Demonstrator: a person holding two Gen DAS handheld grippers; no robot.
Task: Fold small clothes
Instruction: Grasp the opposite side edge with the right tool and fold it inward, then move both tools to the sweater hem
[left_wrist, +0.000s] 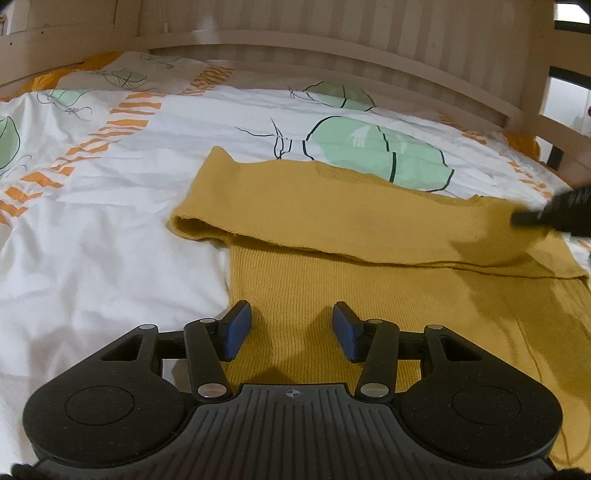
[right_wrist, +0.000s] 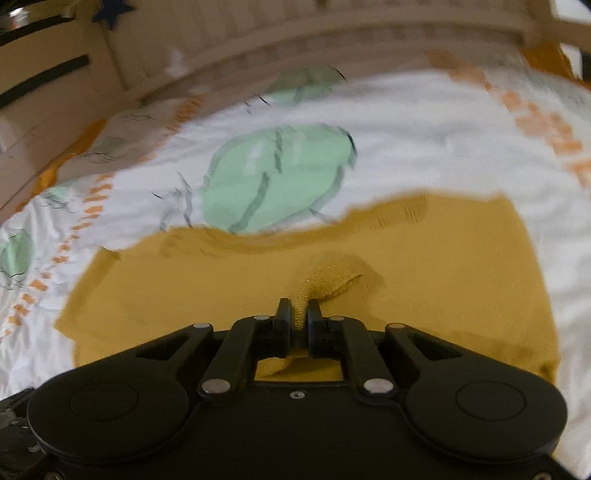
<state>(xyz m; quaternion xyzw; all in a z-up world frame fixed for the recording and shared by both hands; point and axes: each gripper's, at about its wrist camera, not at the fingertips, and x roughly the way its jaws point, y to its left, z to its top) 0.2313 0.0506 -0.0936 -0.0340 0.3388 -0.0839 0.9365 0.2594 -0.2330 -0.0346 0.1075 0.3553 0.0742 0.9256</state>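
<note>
The left gripper (left_wrist: 291, 325) stood low over the near part of the sweater (left_wrist: 332, 295), its jaws wide apart with bare ribbed knit between the blue pads (left_wrist: 236, 332) and nothing held. The right gripper (right_wrist: 299, 314) had its jaws closed on a pinched ridge of the same mustard sweater (right_wrist: 221, 295), the fabric rising in a small peak just ahead of the fingertips. In the left view the right gripper (left_wrist: 554, 214) showed as a dark blurred shape at the right edge, against the far right end of the garment; its jaws could not be read from that view. The sweater lay on the duvet (left_wrist: 110, 240), mostly flat, its ribbed body running from under the left gripper toward the right. Across it, farther out, lay a folded band of smoother knit, its open cuffed end pointing left and resting partly on the duvet. The right view was motion-blurred, so the garment's far edge appeared ragged and could not be judged closely. The duvet was white, printed with green leaf shapes (left_wrist: 376, 151) outlined in dark line and with broken orange stripes (left_wrist: 92, 147); it was lightly creased to the left of the garment. Beyond the bedding stood a pale wooden headboard (left_wrist: 295, 40) with slats, curving across the whole far edge in both views.
</note>
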